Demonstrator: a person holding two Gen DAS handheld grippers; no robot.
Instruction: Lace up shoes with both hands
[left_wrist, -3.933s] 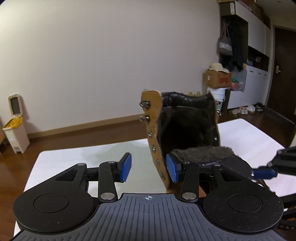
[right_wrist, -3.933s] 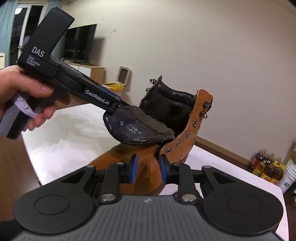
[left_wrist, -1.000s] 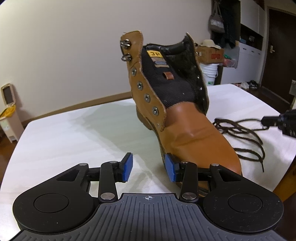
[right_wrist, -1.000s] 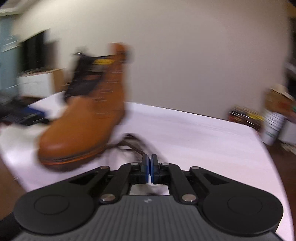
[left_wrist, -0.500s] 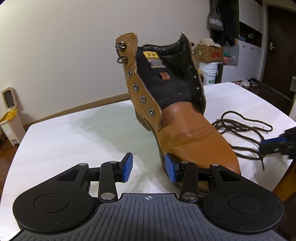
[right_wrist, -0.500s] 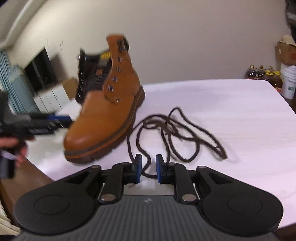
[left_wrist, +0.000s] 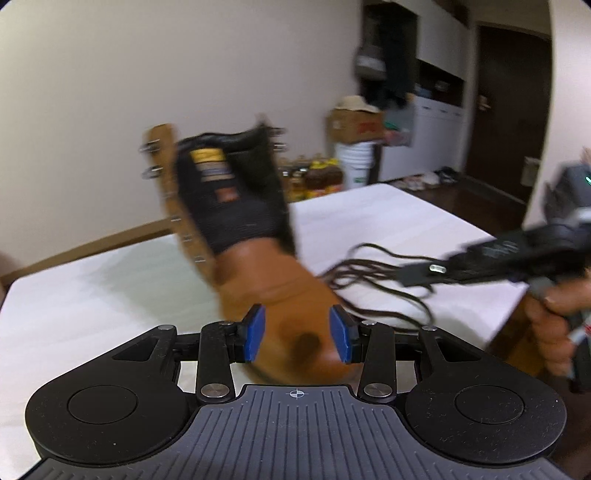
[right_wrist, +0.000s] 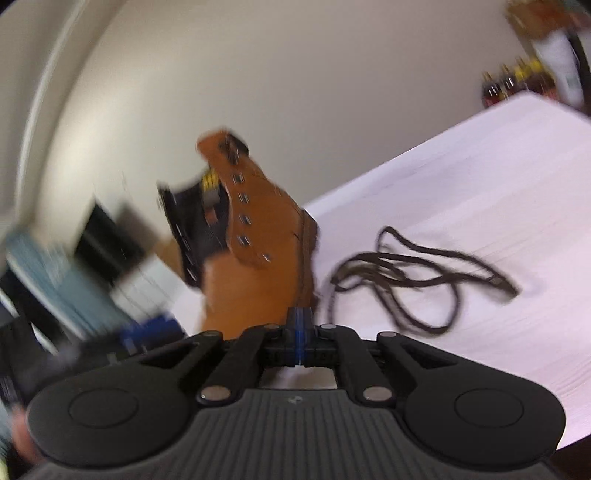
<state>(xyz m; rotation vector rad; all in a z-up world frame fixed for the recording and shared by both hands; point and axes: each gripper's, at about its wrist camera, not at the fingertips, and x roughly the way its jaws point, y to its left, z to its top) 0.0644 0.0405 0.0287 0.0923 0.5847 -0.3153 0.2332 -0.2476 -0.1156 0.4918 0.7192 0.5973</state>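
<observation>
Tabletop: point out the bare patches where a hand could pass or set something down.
The white table is bare on the side of the tan boot away from the lace, out to the wall-side edge. Beyond the brown shoelace, the far corner is bare too. It is crowded between boot and lace, where the right gripper reaches in.

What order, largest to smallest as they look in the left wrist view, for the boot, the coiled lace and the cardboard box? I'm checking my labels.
1. boot
2. lace
3. cardboard box
The box stands far off, so its small look is unsure.
</observation>
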